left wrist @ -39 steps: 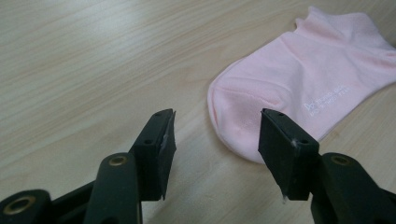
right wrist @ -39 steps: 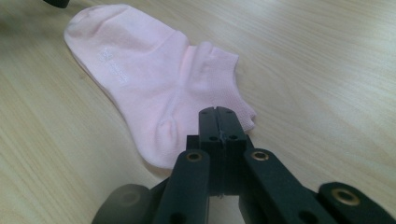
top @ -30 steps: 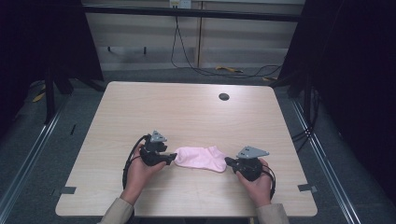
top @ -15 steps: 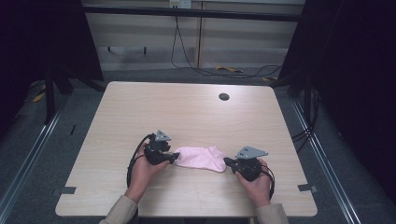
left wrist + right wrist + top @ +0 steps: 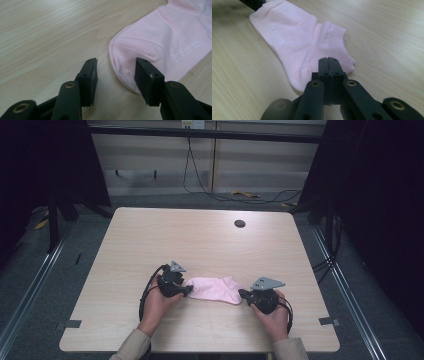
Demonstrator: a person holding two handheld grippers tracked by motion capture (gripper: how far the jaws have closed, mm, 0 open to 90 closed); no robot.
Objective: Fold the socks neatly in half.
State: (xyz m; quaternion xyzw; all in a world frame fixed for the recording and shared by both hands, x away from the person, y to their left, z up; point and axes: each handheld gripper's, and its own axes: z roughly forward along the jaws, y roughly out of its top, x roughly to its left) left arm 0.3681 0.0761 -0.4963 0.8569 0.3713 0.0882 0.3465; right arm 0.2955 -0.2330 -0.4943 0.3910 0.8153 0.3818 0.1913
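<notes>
A pink ankle sock (image 5: 215,290) lies flat on the wooden table near its front edge. My left gripper (image 5: 189,290) is at the sock's left end. In the left gripper view the jaws (image 5: 116,65) stand apart around the toe (image 5: 130,57), and they have just been closing. One pad touches the fabric, the other stands off it. My right gripper (image 5: 241,294) is at the sock's right end. In the right gripper view its jaws (image 5: 328,60) are pressed together on the heel end of the sock (image 5: 294,42), and the fabric puckers slightly toward them.
A small dark round disc (image 5: 239,223) sits on the table (image 5: 150,240) toward its far right. Cables lie on the floor beyond the table's far edge. Dark frames stand at both sides. Tape marks flank the front corners.
My left gripper has edged slightly toward the sock's toe end. The right hand and the sock have stayed where they were.
</notes>
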